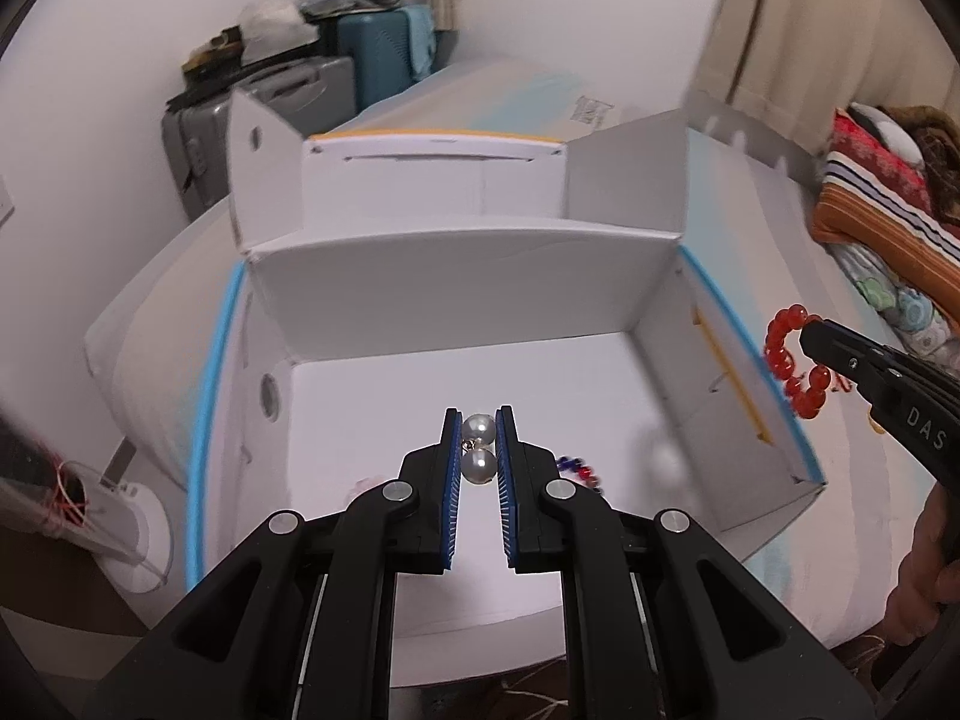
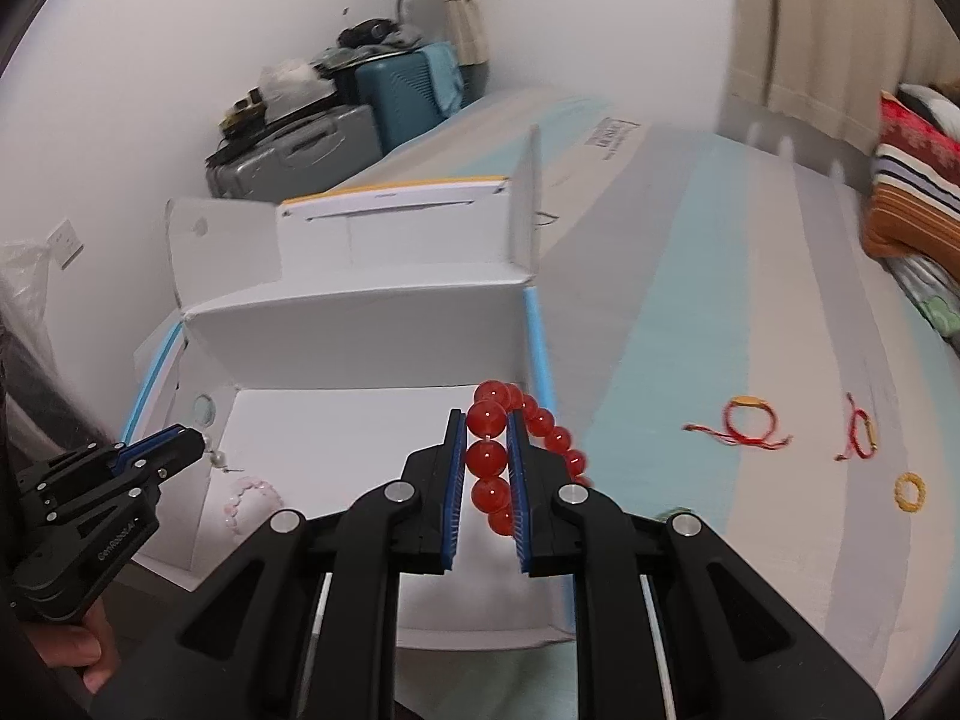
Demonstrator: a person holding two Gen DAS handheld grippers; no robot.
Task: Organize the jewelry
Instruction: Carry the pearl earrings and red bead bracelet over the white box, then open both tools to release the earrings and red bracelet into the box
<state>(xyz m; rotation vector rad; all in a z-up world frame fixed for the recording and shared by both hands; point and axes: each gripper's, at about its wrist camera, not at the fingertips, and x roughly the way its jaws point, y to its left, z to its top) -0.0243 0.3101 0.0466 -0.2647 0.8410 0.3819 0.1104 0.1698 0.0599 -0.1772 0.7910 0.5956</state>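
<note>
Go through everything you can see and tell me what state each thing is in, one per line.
Left gripper: shut on pearl earring, over the box.
Right gripper: shut on red bead bracelet, at the box's right wall.
White box: open, flaps up.
Pink bracelet: lying inside the box.
Red string bracelets: loose on the bed.
Yellow ring: loose on the bed.

This is a bedroom in a home. A big bed [image 2: 690, 276] fills the room, with folded blankets [image 2: 912, 204] piled at one side. Suitcases [image 2: 336, 138] stand by the white wall, and a curtain [image 2: 840, 24] hangs behind.
</note>
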